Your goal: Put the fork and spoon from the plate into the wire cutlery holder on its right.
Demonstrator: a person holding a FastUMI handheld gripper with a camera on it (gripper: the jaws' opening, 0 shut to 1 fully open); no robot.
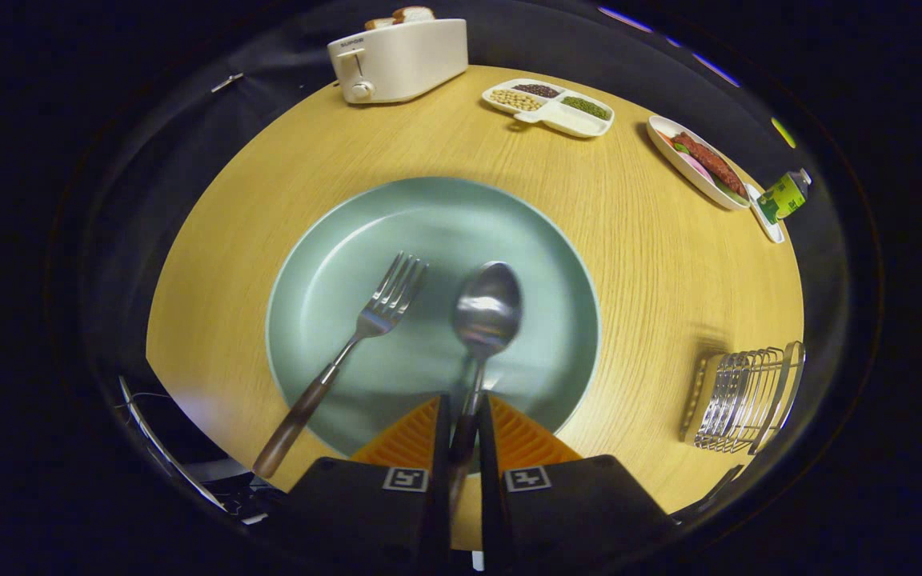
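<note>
The spoon is slightly blurred, its handle partly hidden between the gripper fingers. The bottle beyond the far dish is too small to identify.

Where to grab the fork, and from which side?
Take the fork by its dark handle, which overhangs the plate rim nearest the gripper, so fingers can straddle it there from above. The tines lie flat on the plate. The gripper is now shut on the spoon handle.
</note>
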